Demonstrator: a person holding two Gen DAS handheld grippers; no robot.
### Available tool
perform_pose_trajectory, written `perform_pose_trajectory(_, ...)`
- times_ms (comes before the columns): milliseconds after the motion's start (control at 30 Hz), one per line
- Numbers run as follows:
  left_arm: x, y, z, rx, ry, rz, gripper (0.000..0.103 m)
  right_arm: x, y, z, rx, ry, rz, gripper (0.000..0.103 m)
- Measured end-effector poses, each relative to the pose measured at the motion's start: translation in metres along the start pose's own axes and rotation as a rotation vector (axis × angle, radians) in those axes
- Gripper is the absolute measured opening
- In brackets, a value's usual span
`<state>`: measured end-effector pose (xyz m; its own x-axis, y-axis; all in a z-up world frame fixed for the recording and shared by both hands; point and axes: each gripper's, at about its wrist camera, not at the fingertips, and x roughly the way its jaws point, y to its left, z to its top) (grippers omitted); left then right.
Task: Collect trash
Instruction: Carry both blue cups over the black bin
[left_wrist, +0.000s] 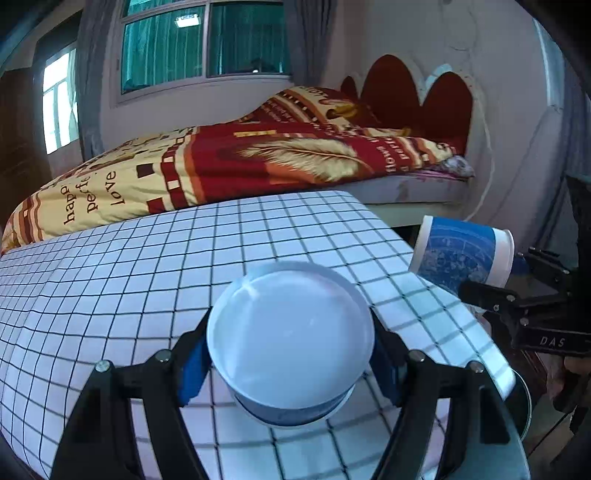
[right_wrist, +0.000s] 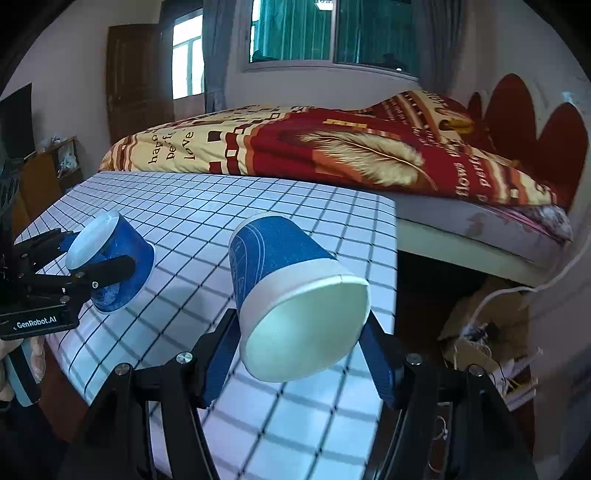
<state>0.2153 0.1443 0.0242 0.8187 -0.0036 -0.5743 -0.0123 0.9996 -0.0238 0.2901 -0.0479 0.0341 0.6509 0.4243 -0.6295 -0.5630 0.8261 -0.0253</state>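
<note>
I hold a blue paper cup in each gripper above a table with a white checked cloth (left_wrist: 147, 277). In the left wrist view my left gripper (left_wrist: 291, 356) is shut on one blue cup (left_wrist: 291, 343), its white bottom facing the camera. The right gripper (left_wrist: 513, 273) appears at the right edge with the second cup (left_wrist: 461, 254) lying sideways. In the right wrist view my right gripper (right_wrist: 299, 358) is shut on that cup (right_wrist: 295, 295), squeezed oval, bottom towards the camera. At the left is the left gripper (right_wrist: 88, 254) with its cup (right_wrist: 110, 258) and a hand (right_wrist: 22, 358).
A bed (left_wrist: 258, 155) with a red and yellow quilt runs along the far side of the table. Right of the table, on the floor, lie cardboard, papers and a white cable (right_wrist: 480, 332). A round metal rim (left_wrist: 521, 398) shows under the table's right corner.
</note>
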Motion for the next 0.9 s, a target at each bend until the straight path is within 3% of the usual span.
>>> perform_pose_trajectory(467, -0.051, -0.058, -0.017, 0.050, -0.038, -0.082, 0.075, -0.116, -0.032, -0.071, 0.118, -0.052, -0.100, 0.066)
perform_pose_trajectory(900, -0.072, -0.128, -0.041, 0.126, -0.021, -0.181, 0.075, -0.171, -0.079, -0.142, 0.257, -0.032, -0.203, 0.066)
